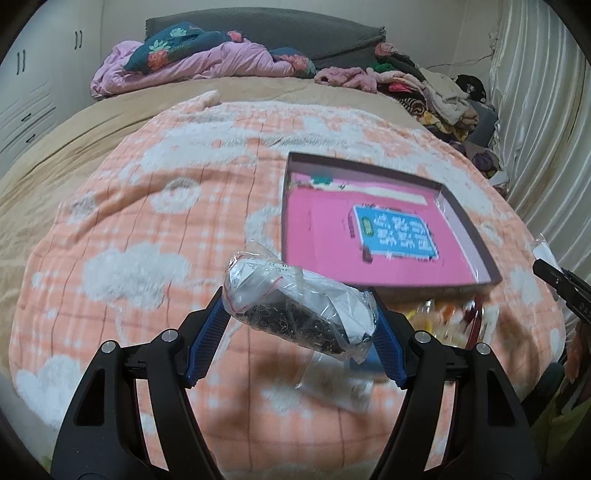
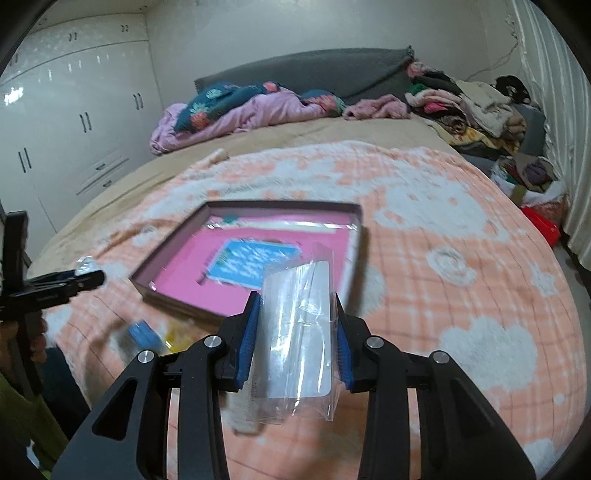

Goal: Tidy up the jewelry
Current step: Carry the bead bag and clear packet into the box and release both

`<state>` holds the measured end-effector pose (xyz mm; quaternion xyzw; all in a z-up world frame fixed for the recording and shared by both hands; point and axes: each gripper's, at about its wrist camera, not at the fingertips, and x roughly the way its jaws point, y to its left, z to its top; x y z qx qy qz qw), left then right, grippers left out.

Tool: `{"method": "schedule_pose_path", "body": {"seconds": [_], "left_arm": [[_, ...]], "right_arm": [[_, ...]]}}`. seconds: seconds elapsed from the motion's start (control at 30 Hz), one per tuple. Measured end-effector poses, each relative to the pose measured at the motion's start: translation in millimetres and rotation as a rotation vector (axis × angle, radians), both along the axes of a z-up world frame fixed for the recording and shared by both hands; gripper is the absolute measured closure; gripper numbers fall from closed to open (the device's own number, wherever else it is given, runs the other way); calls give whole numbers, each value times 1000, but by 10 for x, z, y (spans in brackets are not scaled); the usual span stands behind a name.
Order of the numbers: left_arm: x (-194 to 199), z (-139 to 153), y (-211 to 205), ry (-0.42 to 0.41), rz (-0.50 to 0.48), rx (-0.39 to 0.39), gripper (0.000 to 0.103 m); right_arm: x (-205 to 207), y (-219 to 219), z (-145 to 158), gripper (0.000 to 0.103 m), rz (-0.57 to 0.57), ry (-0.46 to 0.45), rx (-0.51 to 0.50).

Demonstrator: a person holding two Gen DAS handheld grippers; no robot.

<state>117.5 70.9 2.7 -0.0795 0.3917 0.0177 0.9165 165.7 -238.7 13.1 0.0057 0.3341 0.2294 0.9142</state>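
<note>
My left gripper (image 1: 299,317) is shut on a clear zip bag of dark jewelry (image 1: 295,310) and holds it above the orange checked blanket (image 1: 147,221). My right gripper (image 2: 297,325) is shut on a flat clear plastic packet (image 2: 299,343), also held above the blanket. An open box with a pink lining (image 1: 325,229) lies on the bed ahead of the left gripper; a blue card (image 1: 393,236) lies inside it. The box also shows in the right wrist view (image 2: 184,273), ahead and left of the right gripper. Small blurred packets (image 1: 443,317) lie near the box's near edge.
Crumpled pink and floral bedding (image 1: 192,59) and a grey headboard cushion (image 1: 280,29) lie at the far end of the bed. A pile of clothes (image 2: 472,107) sits at the far right. White wardrobes (image 2: 74,110) stand on the left, a curtain (image 1: 535,129) on the right.
</note>
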Motion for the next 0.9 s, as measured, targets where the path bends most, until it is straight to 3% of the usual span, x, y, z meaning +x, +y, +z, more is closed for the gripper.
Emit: {"method": "schedule_pose_path", "body": {"seconds": [0.63, 0.9], "left_arm": [[565, 175, -280, -29, -52, -8, 39], [890, 40, -402, 13, -80, 7, 39]], "right_arm": [[465, 430, 267, 68, 71, -39, 75], [830, 511, 133, 68, 78, -10, 53]]}}
